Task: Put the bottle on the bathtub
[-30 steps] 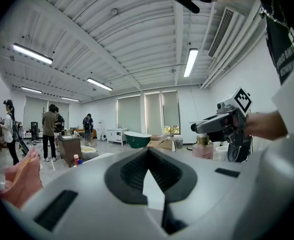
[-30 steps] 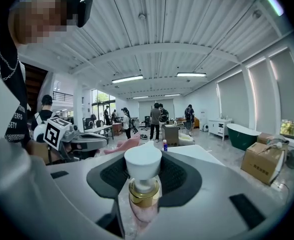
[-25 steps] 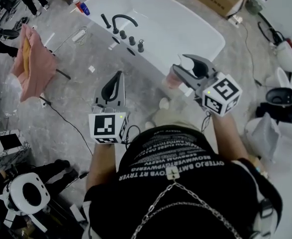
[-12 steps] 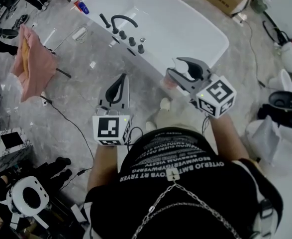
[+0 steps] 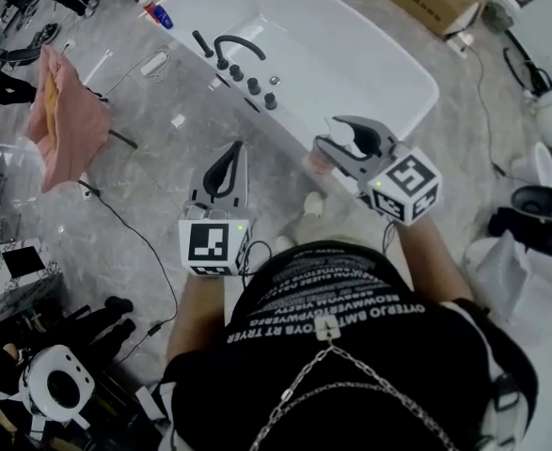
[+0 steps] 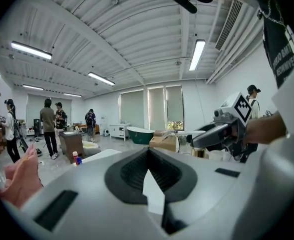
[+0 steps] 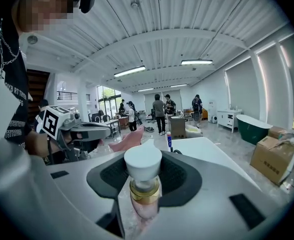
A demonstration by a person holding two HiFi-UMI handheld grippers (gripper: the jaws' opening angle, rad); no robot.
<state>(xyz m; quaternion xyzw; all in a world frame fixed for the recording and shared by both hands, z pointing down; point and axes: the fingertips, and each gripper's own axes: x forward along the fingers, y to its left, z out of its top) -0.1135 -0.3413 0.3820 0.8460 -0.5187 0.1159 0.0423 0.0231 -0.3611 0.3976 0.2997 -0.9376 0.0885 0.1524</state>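
the right gripper point(image 5: 344, 136) has the bottle point(image 7: 143, 189) clamped between its 2 jaws. they are parted only as wide as the bottle's neck, gripping at the gold collar, with the white cap standing up above the pads and the pink body hanging below. in the head view the bottle is upright and in the air, near the bathtub's closest rim, seemingly over the floor beside it and not over the rim itself, though the steep angle makes that hard to settle.

the left gripper point(image 6: 148, 159) has its jaws pressed together with nothing between them. it is held out over the grey floor, apart from the bottle and the tub.

the bathtub point(image 5: 351, 45) is white and looks empty inside. a black faucet point(image 5: 236, 43) and a row of dark knobs sit along its left rim, and 2 small containers point(image 5: 153, 12) stand at its far corner.

as a judgement, the pickup is done and the carry is well along. nothing of the placing shows yet: the bottle touches no part of the tub. what is left is to bring it over a flat stretch of rim, lower it until its base rests there, open the jaws and draw the right gripper away.
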